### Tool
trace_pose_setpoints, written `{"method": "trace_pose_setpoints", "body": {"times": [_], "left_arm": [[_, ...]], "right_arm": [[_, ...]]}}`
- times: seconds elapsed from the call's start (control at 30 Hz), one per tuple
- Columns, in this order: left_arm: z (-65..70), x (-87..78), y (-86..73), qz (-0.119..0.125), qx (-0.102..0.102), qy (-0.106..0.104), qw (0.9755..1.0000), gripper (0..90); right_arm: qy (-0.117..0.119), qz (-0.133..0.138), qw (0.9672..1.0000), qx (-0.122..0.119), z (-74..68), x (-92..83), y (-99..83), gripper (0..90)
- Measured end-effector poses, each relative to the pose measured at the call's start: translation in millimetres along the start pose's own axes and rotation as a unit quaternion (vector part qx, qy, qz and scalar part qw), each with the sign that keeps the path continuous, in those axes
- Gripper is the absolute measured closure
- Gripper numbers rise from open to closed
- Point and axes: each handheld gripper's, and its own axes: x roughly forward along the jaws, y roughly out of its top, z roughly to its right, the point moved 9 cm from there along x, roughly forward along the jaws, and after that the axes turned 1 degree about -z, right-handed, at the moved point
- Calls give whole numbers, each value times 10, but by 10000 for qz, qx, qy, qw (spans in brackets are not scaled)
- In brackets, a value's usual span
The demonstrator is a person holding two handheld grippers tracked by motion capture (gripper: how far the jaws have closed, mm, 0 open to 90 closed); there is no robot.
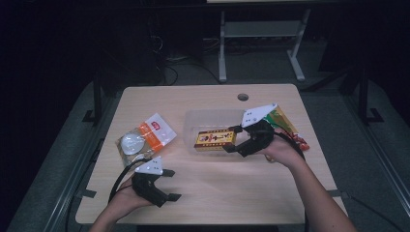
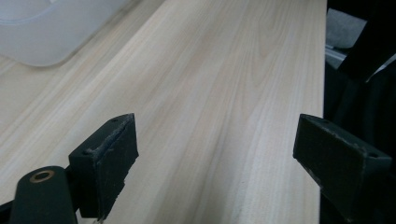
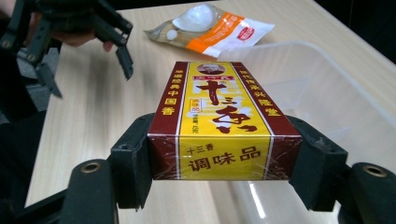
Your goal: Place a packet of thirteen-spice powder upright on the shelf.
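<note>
While the right gripper (image 1: 238,140) clamps the near end of a yellow-and-maroon seasoning box (image 1: 216,139), one jaw on each long side, the box hangs over the clear plastic bin (image 1: 208,118) at the middle of the wooden table (image 1: 212,193). In the right gripper view the box's (image 3: 219,116) long axis runs straight out from between the jaws, pointing across the bin (image 3: 336,93) toward the orange-and-white snack pouch (image 3: 215,28) lying flat beyond it. From above, that axis lies left to right along the bin's length, so the likely next move is a short drop and release rather than any turn; whether the box already touches the bin floor I cannot tell. The left gripper (image 1: 164,184) rests well apart near the table's front left, jaws spread wide with nothing between them, over bare wood in its own view, a corner of the bin (image 2: 46,32) off ahead. It is the nearer hand to the pouch (image 1: 145,137). A green-and-red packet (image 1: 285,123) lies beside the bin's right end, close behind the right hand.
</note>
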Motion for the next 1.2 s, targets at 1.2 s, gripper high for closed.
{"method": "trace_pose_setpoints", "body": {"times": [1.2], "left_arm": [[-58, -52, 7, 361, 31, -17, 9993, 146]], "right_arm": [[-189, -457, 9984, -278, 651, 541, 345, 317]]}}
